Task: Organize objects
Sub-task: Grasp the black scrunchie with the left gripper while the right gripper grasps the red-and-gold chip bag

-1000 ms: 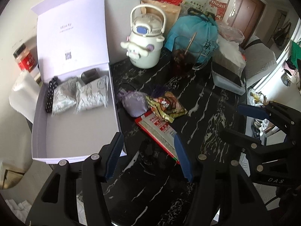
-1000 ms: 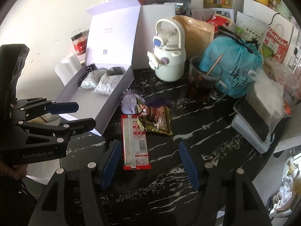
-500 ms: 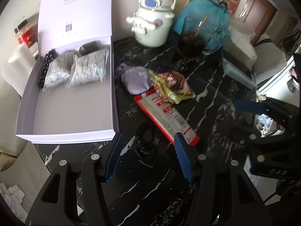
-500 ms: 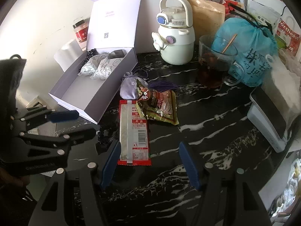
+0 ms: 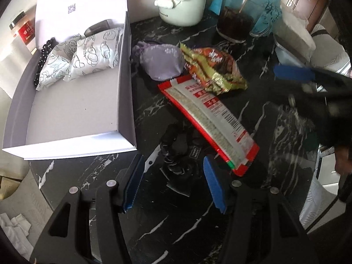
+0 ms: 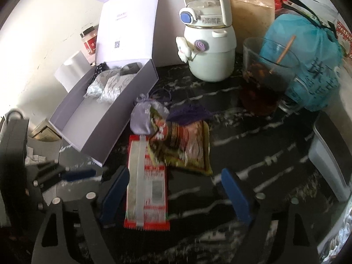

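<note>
Only left view shows black scrunchie (image 5: 173,151) betw left gripper (image 5: 172,181) fingers, spread wide, holding 0. Red packet (image 6: 146,184) runs lengthwise away from right gripper (image 6: 173,192), also wide, empty.

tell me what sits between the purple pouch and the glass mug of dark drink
In the right wrist view, a dark purple tassel lies on the black marble table between the purple pouch and the glass mug.

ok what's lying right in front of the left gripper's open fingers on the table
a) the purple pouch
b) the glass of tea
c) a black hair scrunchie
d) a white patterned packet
c: in the left wrist view the black scrunchie lies on the dark marble table just ahead of the open left gripper, while the purple pouch sits farther off beside the box.
</note>
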Tool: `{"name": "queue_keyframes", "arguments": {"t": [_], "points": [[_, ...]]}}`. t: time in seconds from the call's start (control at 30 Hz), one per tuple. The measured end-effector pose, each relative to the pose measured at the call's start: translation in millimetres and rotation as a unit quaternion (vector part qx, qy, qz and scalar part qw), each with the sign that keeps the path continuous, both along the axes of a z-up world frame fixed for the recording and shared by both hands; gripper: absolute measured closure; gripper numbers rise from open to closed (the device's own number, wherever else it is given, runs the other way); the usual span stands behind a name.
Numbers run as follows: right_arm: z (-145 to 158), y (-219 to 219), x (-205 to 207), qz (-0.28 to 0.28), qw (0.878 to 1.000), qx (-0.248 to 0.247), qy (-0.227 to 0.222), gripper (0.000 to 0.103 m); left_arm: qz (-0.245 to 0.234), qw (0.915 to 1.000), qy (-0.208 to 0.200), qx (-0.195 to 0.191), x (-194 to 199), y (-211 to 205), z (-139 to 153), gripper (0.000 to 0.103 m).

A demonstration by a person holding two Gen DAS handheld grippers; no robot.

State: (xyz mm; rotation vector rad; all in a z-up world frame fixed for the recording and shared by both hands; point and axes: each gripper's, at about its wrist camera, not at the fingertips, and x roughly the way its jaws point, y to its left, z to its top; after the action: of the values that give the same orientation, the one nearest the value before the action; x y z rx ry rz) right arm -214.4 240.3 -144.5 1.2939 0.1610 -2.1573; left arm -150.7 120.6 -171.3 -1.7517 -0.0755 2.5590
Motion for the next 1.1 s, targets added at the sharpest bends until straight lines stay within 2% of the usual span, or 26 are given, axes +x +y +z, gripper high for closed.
{"name": "queue_keyframes", "arguments": {"t": [0.13,0.4,0.77,0.83,0.87,0.9,0.93,1.1], "points": [[-5.7,-6.8,-16.4,-0.003,1.0,-0.014,-0.001,0.011,-0.006,0.9999,-0.008,0.006,0.4,-3.6,-10.7,0.049],[-25.6,-24.1,-38.3,0.023,1.0,0.003,-0.004,0.011,-0.01,0.9995,0.027,0.012,-2.2,-4.7,-13.4,0.049],[-44.3,-20.4,-47.4,0.027,0.997,-0.038,-0.055,0.011,-0.03,0.9987,0.04,0.0,-13.3,8.5,-12.7,0.05],[-47.1,-18.5,-48.2,0.025,0.996,-0.048,-0.065,0.017,-0.038,0.9982,0.046,-0.007,-15.8,12.5,-13.0,0.053],[-48.4,-17.1,-48.2,0.025,0.996,-0.054,-0.068,0.023,-0.043,0.9978,0.05,-0.009,-16.8,14.4,-12.8,0.062],[-48.4,-16.3,-47.4,0.025,0.996,-0.055,-0.064,0.024,-0.048,0.9974,0.052,-0.013,-17.6,17.0,-12.5,0.069],[-48.0,-15.8,-46.3,0.029,0.996,-0.058,-0.063,0.028,-0.053,0.9971,0.053,-0.016,-18.1,19.4,-12.4,0.073],[-44.8,-9.5,-39.5,0.035,0.994,-0.075,-0.068,0.034,-0.046,0.9979,0.045,-0.008,-21.2,23.5,-10.8,0.083]]}}
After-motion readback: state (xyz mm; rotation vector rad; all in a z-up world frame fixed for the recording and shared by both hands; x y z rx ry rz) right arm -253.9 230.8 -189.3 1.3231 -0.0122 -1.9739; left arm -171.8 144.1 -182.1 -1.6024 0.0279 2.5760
